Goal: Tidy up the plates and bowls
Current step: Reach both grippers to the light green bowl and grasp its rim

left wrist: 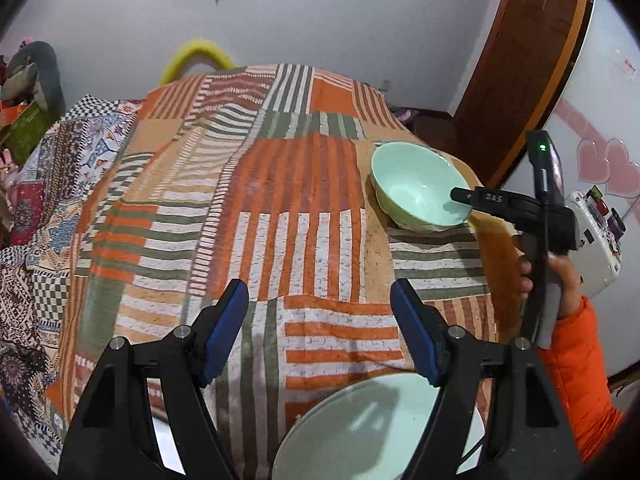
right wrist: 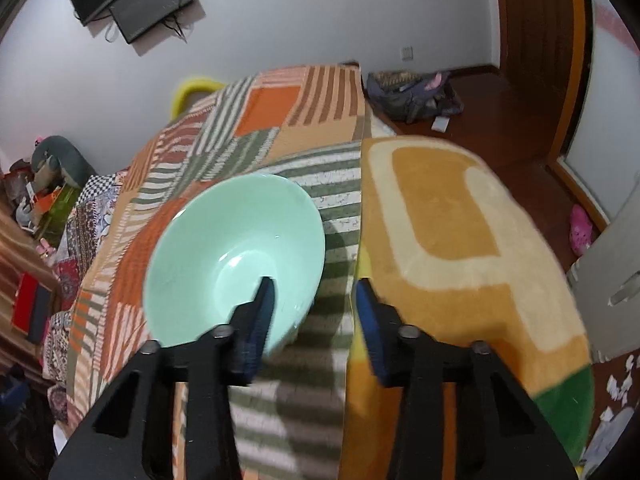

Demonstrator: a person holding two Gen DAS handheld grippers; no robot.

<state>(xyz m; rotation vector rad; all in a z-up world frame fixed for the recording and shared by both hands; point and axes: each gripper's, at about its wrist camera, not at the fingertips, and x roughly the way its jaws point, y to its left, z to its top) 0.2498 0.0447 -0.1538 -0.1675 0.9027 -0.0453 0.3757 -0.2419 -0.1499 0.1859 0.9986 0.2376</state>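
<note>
Even, soft indoor light fills both views, with no hard glare. The left wrist view is sharp; the left tool (left wrist: pixel 320 332) casts a faint shadow on the plate (left wrist: pixel 360 432) below it. The right wrist view is smeared by motion blur, most on the rug (right wrist: pixel 460 240) and striped cloth (right wrist: pixel 280 400). Fisheye bending curves the walls, and dark vignette fills the corners.

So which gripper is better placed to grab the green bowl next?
Right. The right gripper is open and already straddles the green bowl's rim, one finger inside. The left gripper is open over the striped cloth, well short of it.
</note>
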